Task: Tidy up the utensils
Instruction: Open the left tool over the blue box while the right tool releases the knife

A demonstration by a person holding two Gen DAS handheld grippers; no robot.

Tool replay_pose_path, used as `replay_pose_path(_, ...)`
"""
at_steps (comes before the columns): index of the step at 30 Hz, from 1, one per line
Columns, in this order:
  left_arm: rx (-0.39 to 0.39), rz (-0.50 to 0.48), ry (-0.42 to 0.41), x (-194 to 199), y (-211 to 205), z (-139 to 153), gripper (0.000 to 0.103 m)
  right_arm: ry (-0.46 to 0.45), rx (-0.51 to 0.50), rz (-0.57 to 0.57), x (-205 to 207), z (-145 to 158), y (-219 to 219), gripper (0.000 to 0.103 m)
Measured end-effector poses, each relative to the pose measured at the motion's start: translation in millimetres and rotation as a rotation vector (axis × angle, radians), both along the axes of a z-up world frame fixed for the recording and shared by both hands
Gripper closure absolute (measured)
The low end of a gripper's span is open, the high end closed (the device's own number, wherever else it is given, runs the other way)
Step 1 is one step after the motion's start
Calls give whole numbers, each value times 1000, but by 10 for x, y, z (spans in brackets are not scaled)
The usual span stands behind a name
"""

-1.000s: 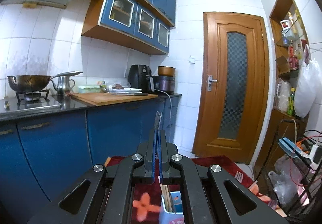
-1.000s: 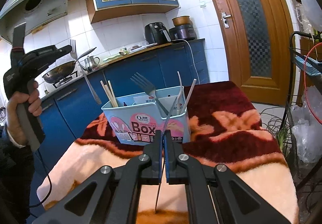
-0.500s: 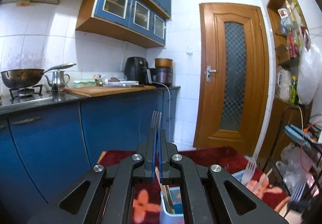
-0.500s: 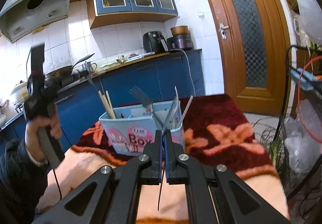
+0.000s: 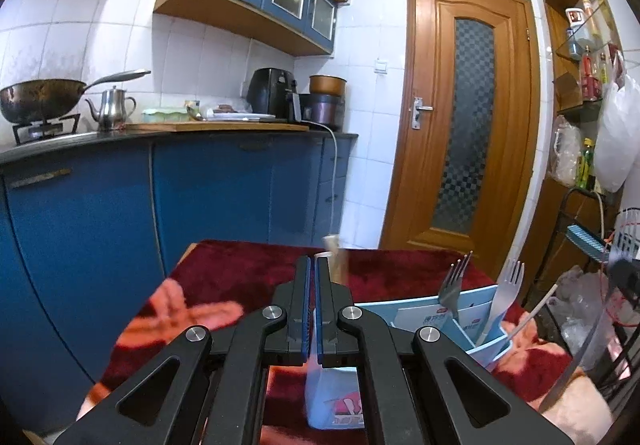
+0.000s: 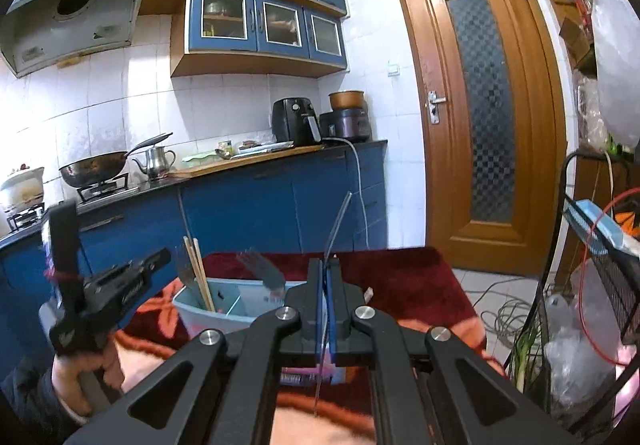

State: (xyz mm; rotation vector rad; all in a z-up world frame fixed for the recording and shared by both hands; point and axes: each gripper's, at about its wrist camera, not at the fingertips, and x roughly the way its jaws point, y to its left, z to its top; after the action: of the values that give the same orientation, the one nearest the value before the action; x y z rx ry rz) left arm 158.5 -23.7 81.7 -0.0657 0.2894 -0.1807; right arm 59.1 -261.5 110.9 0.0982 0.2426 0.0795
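Left gripper [image 5: 312, 277]: jaws pressed shut on fork; tines [image 6: 185, 268] visible from right view, lowering toward utensil box [image 6: 224, 315] at table centre.

Right gripper [image 6: 325, 277]: jaws clamped on thin metal utensil [image 6: 338, 223], upper end pointing 12 o'clock.

Advice: keep fork vertical, aim for compartment clear of chopsticks [image 6: 198, 273] at box's 9 o'clock, release only once handle bottoms out.

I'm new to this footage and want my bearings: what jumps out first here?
The light blue utensil box stands on a red-and-peach blanket, with forks and wooden chopsticks sticking up from it. The right gripper is shut on a thin metal utensil. Behind stand blue kitchen cabinets and a wooden door.
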Motion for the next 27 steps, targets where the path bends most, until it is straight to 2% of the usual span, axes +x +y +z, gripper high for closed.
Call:
replay_pose_path(7,-4,-15,-13,-40,-24,-56,102,-54,-40,-42,252,90,114,99)
replay_pose_path(17,-29,-20,48,49,26,-171,101,-53,-67,-56,571,17,184,99)
replay_pose_path(27,-48,-17,67,96,86,-220,101,-85,-57,-42,602,102,230,99)
